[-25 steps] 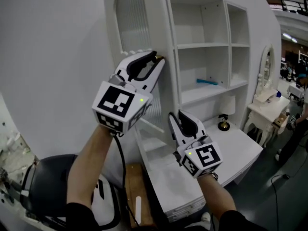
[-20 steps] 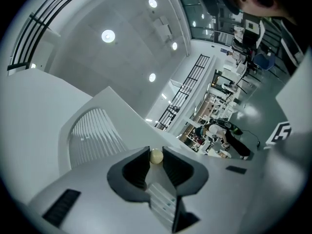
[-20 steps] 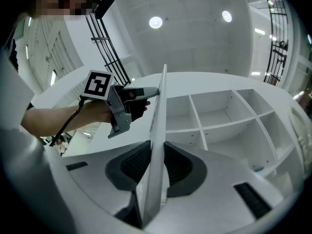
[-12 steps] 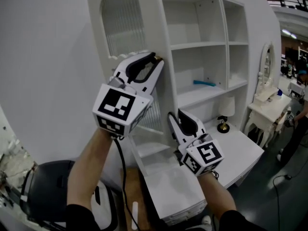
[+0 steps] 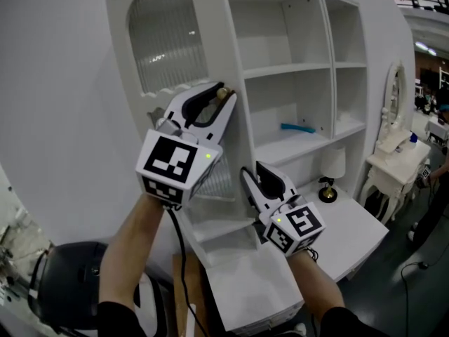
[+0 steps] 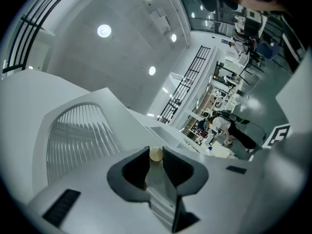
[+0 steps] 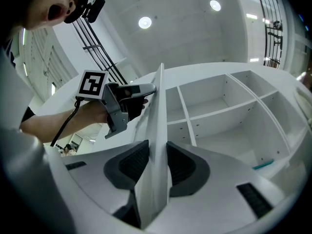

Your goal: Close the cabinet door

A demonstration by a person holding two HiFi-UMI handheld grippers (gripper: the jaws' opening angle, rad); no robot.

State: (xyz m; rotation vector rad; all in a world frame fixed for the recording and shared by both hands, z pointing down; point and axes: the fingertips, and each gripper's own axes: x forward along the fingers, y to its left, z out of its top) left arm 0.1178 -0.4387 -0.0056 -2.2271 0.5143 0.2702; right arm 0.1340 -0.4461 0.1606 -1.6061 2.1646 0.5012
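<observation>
both forearms (image 5: 130,251) reach up toward the cabinet (image 5: 309,69), grippers tilted upward. your left gripper (image 5: 214,98) is the higher one, at the left of the cabinet's shelves, its jaws clamped on the small gold knob (image 6: 156,153) of the door (image 5: 168,48). your right gripper (image 5: 257,175) is lower, with the door's free edge between its jaws, which are opening. the door stands partly swung out from the cabinet's left side.

White cabinet shelf (image 5: 275,144): 1 teal object (image 5: 298,127) lying on it. Desk top (image 5: 351,223): small black-gold ornament (image 5: 327,190) standing.
</observation>
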